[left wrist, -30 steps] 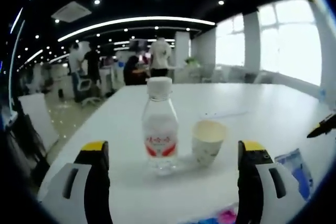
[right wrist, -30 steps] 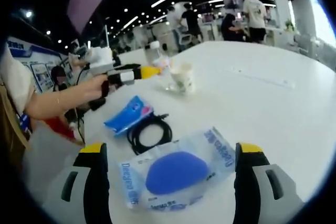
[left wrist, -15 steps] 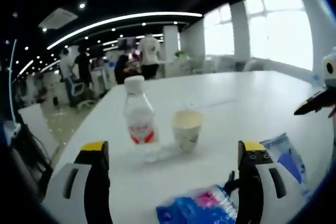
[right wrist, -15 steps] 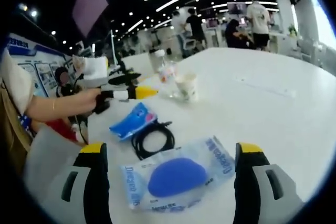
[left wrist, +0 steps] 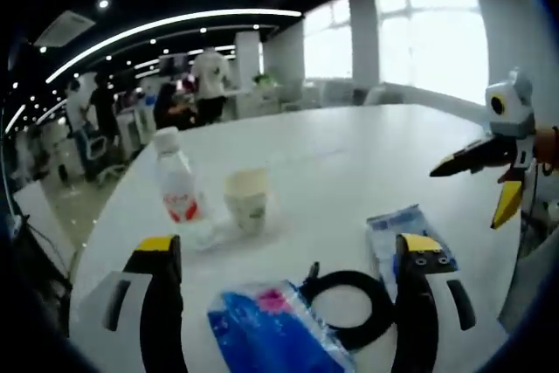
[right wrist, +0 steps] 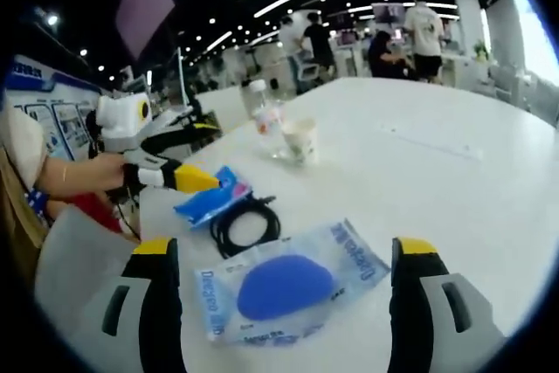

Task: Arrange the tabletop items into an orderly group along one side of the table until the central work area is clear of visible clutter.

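Observation:
On the white table (left wrist: 349, 163) stand a clear water bottle (left wrist: 178, 189) with a red label and a paper cup (left wrist: 247, 202), side by side. Nearer lie a blue packet (left wrist: 266, 331), a coiled black cable (left wrist: 349, 308) and a clear bag (left wrist: 397, 235). My left gripper (left wrist: 288, 249) hangs open above the packet and cable, holding nothing. In the right gripper view, my right gripper (right wrist: 286, 251) stands open over the clear bag (right wrist: 288, 290) with its blue pad. Beyond it are the cable (right wrist: 244, 224), packet (right wrist: 210, 198), bottle (right wrist: 265, 120), cup (right wrist: 299, 137) and left gripper (right wrist: 203, 155).
The right gripper (left wrist: 489, 153) enters the left gripper view from the right, above the table's near edge. A person's hand (right wrist: 92, 172) holds the left gripper. Bare tabletop stretches behind the cup (right wrist: 437, 146). Office chairs and people stand far behind the table.
The left gripper has drawn back from the bottle and cup toward the blue packet and cable, which now lie between its jaws' view. The right gripper has barely moved.

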`<state>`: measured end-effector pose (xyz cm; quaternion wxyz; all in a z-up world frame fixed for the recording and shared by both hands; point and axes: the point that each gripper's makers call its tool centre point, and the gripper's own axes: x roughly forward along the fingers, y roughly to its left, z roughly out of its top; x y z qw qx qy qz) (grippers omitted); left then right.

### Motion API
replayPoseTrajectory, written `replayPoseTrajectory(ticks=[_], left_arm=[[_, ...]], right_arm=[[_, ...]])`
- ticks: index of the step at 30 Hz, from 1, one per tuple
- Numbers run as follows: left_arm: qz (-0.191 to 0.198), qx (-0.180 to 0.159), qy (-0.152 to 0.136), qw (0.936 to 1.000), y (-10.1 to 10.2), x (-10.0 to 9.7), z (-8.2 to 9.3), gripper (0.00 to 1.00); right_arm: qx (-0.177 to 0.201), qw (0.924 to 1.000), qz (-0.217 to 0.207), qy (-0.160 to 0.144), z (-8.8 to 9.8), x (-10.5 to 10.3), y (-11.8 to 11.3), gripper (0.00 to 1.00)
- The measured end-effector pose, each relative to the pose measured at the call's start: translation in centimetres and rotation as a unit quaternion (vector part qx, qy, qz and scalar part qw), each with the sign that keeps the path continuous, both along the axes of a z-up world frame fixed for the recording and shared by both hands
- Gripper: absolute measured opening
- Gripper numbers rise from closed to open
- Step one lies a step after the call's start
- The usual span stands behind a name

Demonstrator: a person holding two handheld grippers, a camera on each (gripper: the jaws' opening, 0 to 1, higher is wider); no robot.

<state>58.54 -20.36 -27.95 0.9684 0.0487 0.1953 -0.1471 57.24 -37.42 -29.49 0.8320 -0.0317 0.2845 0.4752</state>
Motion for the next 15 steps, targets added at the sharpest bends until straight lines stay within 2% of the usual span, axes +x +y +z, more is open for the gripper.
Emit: replayPoseTrajectory(ticks=[3, 4, 10, 15], left_arm=[[-0.018, -0.007, 0.009, 0.9998, -1.3, -1.1, -0.1, 0.99], [-0.035, -0.012, 0.018, 0.9991, -2.1, -1.6, -0.3, 0.99], [-0.062, -0.010, 0.043, 0.9971, -4.1, -3.8, -0.8, 0.98], [-0.084, -0.020, 0.068, 0.9939, -6.2, -6.2, -1.6, 0.95]], right_arm=[[-0.004, 1.0000, 0.000, 0.003, -0.4, 0.0, -0.2, 0.98], [-0.005, 1.0000, -0.002, 0.005, -0.5, 0.0, -0.3, 0.97], [0.019, 0.9993, -0.014, 0.030, -1.1, 0.0, -0.7, 0.96], [0.012, 0.9993, -0.019, 0.030, -1.6, -0.1, -1.0, 0.95]])
